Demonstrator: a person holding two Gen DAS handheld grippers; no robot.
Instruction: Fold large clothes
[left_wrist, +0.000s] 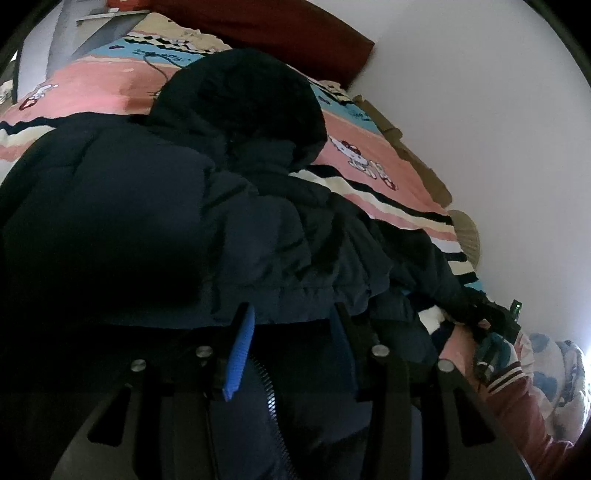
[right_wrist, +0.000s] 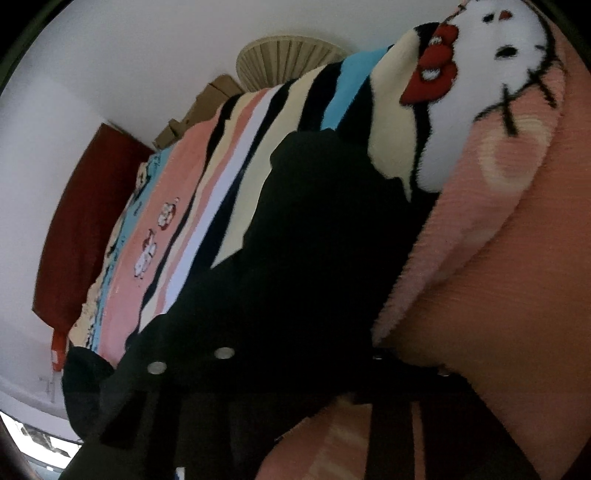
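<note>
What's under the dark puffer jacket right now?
The dark puffer jacket lies on a striped cartoon blanket covering the bed. Whatever lies directly beneath the jacket is hidden.

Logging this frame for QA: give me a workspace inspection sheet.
Surface: bed under a striped cartoon blanket.
Job's things: dark hooded puffer jacket spread on the blanket, hood away from the camera.
Clutter: tan fan-shaped object by the wall.
Grippers: left gripper open, jacket hem between its fingers; right gripper at dark fabric, state unclear.
Cables: thin dark cord on the blanket beyond the hood.
Surroundings: white wall, red headboard.
</note>
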